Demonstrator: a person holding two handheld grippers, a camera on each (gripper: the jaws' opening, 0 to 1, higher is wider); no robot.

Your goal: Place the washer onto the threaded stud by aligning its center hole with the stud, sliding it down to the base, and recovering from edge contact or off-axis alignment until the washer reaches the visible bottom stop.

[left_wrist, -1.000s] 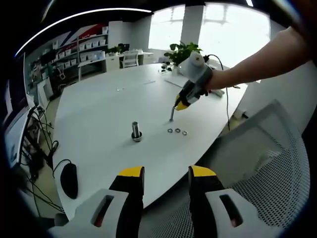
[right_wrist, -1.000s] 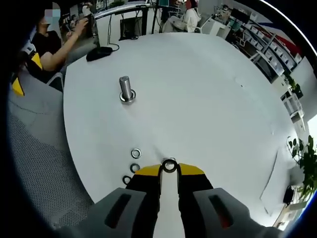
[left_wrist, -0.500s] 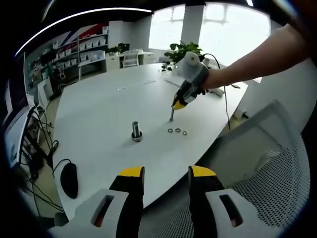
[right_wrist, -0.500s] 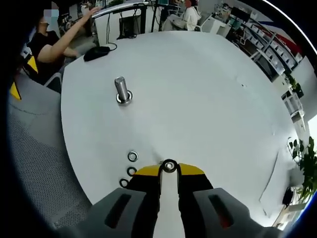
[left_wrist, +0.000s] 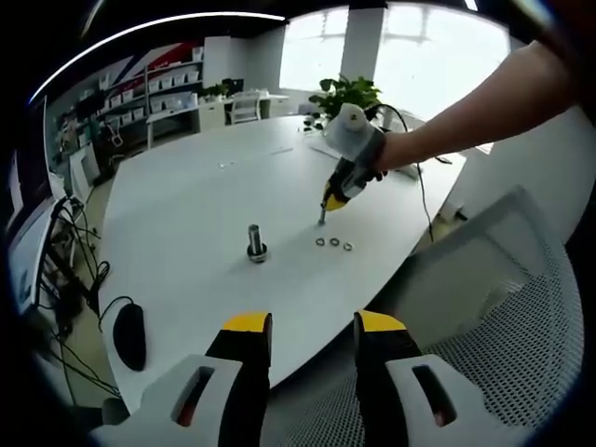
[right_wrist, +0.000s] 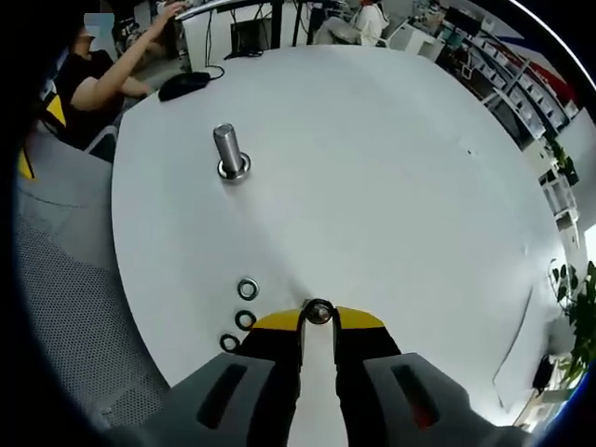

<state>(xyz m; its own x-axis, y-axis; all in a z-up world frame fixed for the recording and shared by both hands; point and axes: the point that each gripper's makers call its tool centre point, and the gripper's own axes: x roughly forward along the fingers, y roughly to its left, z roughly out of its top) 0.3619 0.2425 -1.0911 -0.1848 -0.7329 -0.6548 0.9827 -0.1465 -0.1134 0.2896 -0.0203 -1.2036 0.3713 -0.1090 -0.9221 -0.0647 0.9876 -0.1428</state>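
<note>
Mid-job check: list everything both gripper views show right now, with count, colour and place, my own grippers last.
Threaded stud: one, metal grey, upright on the table.
Held washer: one, silver, between the right gripper's jaw tips.
Spare washers: three, silver, in a row flat on the table, beside the right gripper.
Table: one, white, rounded.
Computer mouse: one, black, at the table edge.
Mesh chair: one, grey, by the table.
Potted plant: one, green, at the far side.
Left gripper: yellow-tipped, open, away from the parts.
Right gripper: yellow-tipped, closed on the held washer.

threaded stud [left_wrist: 255, 243] on table [left_wrist: 186, 214], loose washers [left_wrist: 333, 244]
</note>
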